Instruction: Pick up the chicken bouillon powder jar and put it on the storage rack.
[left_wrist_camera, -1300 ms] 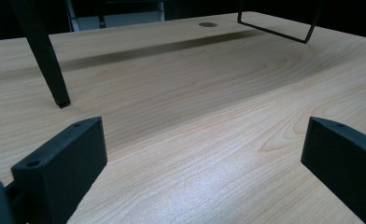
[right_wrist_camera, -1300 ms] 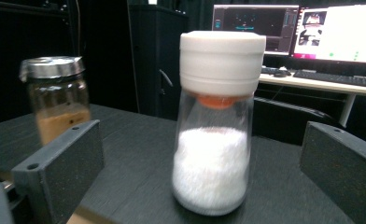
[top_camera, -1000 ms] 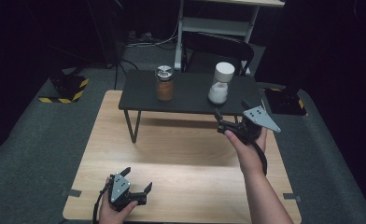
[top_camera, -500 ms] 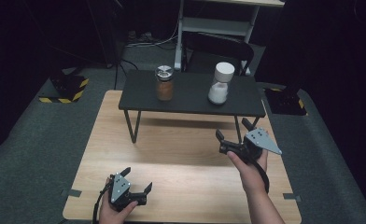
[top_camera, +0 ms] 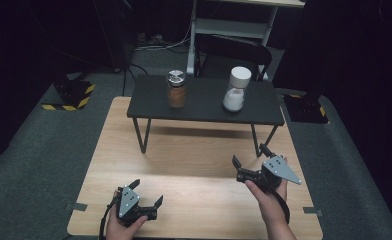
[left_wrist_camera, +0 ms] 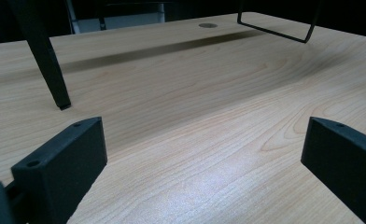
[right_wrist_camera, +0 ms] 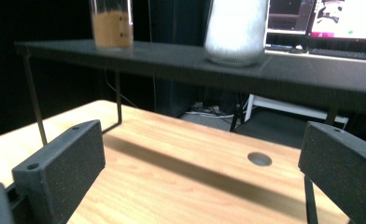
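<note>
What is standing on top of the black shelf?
On the black shelf stand a jar of brown powder and a white-lidded jar of white powder. Nothing else shows there.

Brown-filled jar [top_camera: 176,91], white jar [top_camera: 235,89], black shelf [top_camera: 204,102].

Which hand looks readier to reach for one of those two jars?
Probably the right: the right claw is open, raised and nearer the white-lidded jar on the black shelf. The left claw sits low at the table's near edge.
</note>
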`<action>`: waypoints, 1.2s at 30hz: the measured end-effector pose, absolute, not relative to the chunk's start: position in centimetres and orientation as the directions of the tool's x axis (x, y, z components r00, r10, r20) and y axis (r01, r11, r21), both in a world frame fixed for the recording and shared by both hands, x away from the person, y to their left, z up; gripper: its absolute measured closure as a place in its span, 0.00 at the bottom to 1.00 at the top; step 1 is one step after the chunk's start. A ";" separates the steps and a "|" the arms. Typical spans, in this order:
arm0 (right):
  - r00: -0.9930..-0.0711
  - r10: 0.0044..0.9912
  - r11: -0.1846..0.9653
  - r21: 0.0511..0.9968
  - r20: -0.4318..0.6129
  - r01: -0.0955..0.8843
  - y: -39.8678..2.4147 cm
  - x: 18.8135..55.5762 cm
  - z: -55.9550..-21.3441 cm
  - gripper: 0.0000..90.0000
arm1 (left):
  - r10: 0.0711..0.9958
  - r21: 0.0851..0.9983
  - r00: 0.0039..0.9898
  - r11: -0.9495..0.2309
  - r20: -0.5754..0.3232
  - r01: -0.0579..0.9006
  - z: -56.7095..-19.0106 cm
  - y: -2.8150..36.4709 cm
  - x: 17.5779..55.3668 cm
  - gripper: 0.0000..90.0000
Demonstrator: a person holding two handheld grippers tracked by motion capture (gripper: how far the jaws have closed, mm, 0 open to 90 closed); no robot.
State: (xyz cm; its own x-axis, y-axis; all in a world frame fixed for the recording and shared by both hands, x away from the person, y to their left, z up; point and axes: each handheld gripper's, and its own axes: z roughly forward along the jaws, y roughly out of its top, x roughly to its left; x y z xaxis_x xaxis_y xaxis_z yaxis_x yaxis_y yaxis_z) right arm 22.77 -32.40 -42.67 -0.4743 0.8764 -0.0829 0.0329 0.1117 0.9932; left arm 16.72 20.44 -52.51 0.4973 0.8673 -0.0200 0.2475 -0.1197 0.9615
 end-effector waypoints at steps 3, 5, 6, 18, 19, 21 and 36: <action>-0.473 0.877 0.116 0.992 -0.081 0.045 -32.7 22.4 -43.3 0.00 | 0.867 0.961 0.498 -0.120 -0.020 0.247 -52.5 20.4 16.7 0.01; -0.471 0.878 0.123 0.991 -0.082 0.058 -33.0 22.0 -43.9 0.00 | 0.867 0.962 0.497 -0.119 -0.021 0.247 -52.5 20.4 16.7 0.01; -0.471 0.878 0.126 0.990 -0.082 0.064 -33.1 21.9 -44.2 0.00 | 0.867 0.962 0.498 -0.119 -0.021 0.247 -52.5 20.5 16.7 0.01; -0.453 0.889 0.138 0.981 -0.061 0.139 -34.3 20.2 -47.0 0.00 | 0.867 0.962 0.498 -0.121 -0.018 0.245 -52.5 20.4 16.7 0.01; -0.451 0.890 0.140 0.980 -0.062 0.143 -34.4 20.1 -47.1 0.00 | 0.868 0.962 0.497 -0.122 -0.016 0.244 -52.5 20.4 16.7 0.01; -0.449 0.892 0.142 0.977 -0.058 0.156 -34.5 20.0 -47.4 0.00 | 0.866 0.962 0.500 -0.127 -0.010 0.240 -52.5 20.4 16.6 0.01; -0.434 0.899 0.172 0.959 -0.060 0.224 -35.3 18.8 -49.0 0.00 | 0.866 0.961 0.501 -0.132 -0.008 0.243 -52.5 20.3 16.6 0.01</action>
State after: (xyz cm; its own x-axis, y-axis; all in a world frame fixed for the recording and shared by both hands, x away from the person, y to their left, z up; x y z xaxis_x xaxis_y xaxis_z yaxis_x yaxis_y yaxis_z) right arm 18.79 -35.31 -49.00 -0.4337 0.8991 -0.0600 0.2237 0.1719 0.9594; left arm 16.63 20.34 -52.47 0.5005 0.8657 -0.0081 0.2433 -0.1317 0.9610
